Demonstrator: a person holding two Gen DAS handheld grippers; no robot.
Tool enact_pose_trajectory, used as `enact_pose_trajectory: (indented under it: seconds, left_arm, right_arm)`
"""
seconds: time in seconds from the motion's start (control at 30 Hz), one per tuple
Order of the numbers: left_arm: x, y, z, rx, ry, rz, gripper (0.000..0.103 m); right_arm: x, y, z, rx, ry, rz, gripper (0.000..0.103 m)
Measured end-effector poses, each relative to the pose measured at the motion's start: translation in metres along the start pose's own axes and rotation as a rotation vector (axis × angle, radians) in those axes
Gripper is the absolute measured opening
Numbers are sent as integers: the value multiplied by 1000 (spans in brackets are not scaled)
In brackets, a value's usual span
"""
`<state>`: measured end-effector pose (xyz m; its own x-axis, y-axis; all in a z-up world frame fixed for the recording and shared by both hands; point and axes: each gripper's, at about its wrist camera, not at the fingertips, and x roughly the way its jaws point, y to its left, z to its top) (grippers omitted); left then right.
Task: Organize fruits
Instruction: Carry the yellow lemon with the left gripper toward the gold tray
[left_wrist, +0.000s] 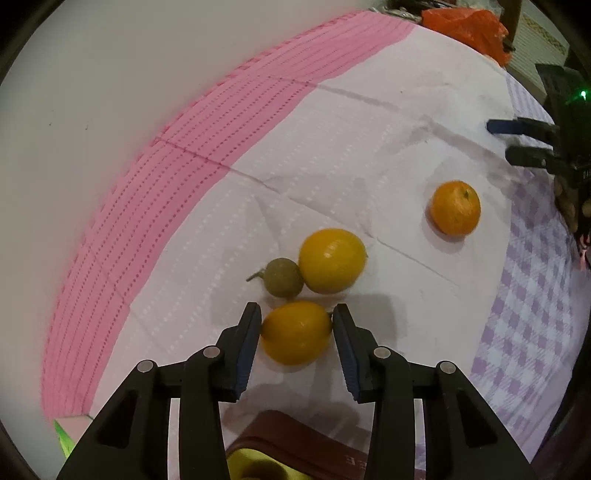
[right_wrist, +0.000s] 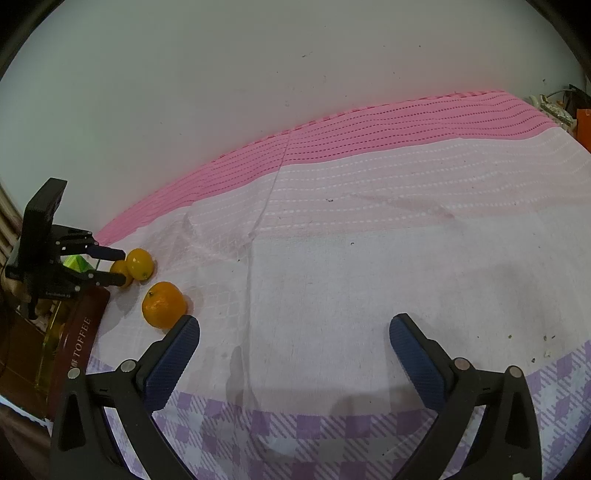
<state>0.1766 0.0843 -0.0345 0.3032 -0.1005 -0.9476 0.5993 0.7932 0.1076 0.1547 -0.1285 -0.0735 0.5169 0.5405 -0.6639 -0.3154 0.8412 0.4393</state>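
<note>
In the left wrist view, my left gripper (left_wrist: 296, 319) has its blue pads on either side of a yellow lemon-like fruit (left_wrist: 295, 332), touching it on the cloth. Just beyond lie a second yellow fruit (left_wrist: 331, 260) and a small brownish-green fruit (left_wrist: 283, 277), touching each other. An orange mandarin (left_wrist: 455, 207) lies apart at the right. My right gripper (right_wrist: 294, 328) is open and empty over bare cloth, with the mandarin (right_wrist: 163, 304) just off its left fingertip. The left gripper (right_wrist: 107, 266) and the yellow fruits (right_wrist: 139, 264) show at the far left there.
A brown box marked TOFFEE (right_wrist: 79, 347) with a yellow-green container sits at the left table edge, under my left gripper (left_wrist: 295, 443). The pink, white and purple-checked cloth (right_wrist: 351, 277) covers the table against a grey wall. An orange plastic bag (left_wrist: 469, 26) lies at the far end.
</note>
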Motion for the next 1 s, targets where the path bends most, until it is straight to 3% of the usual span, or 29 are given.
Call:
enact_pose_trajectory:
  seconds: [0.1, 0.4, 0.6, 0.77, 1.0]
  left_arm:
    - [11, -2, -4, -33, 64, -32, 41]
    - [11, -13, -6, -33, 39, 24, 41]
    - [10, -31, -5, -45, 41, 135, 39]
    - [1, -47, -8, -187, 24, 293, 39]
    - [-29, -78, -13, -421, -47, 323, 39]
  right_arm:
    - [0, 0, 0, 0, 0, 1, 102]
    - [1, -3, 0, 6, -2, 8, 102]
    - [1, -3, 1, 5, -3, 7, 102]
    - [1, -3, 1, 4, -3, 6, 102]
    - [1, -3, 1, 5, -4, 7, 102]
